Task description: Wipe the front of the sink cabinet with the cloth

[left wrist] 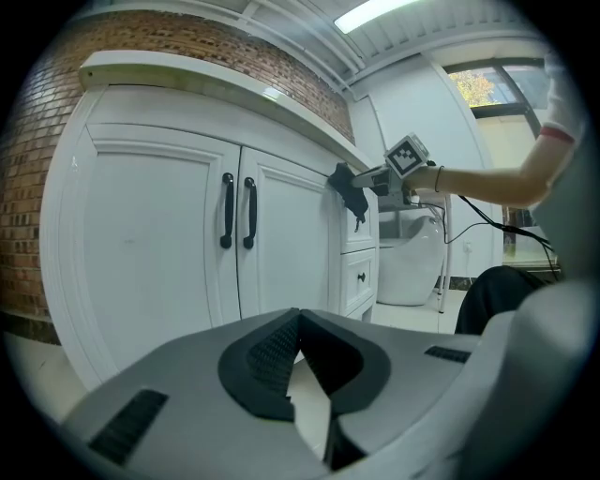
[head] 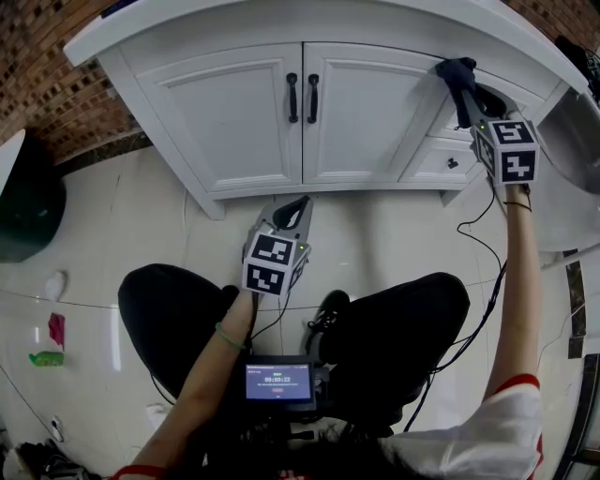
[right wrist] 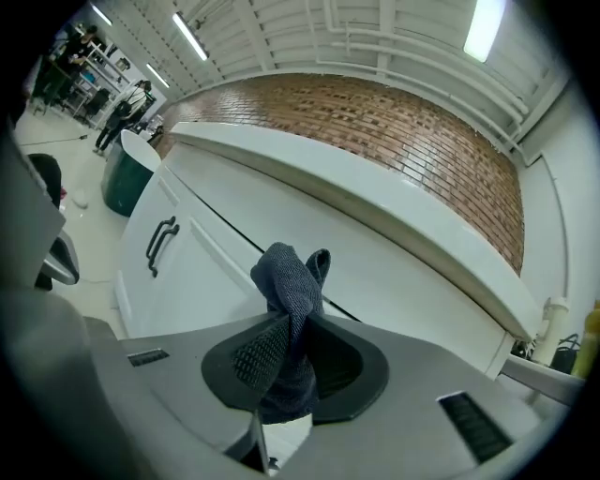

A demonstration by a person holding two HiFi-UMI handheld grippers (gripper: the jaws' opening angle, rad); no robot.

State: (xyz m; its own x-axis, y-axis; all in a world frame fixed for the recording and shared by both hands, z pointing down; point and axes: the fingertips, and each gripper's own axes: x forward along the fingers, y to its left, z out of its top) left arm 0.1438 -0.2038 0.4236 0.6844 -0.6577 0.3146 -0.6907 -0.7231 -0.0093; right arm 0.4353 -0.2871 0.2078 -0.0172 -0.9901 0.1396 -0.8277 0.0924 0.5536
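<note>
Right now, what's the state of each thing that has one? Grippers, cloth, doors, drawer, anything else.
left gripper, shut, nothing between the jaws
right gripper, shut on cloth
cloth, bunched, clamped in the right jaws
cabinet doors, both closed
lower drawer, closed
screen, lit

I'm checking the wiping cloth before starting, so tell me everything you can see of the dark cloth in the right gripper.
The cloth is dark blue-grey with a coarse woven texture. It is bunched into a twisted wad, not spread flat. The right gripper is shut on its middle, one lump sticking out past the jaws. It is held at the top right of the white sink cabinet, under the countertop edge; whether it touches the front is unclear.
</note>
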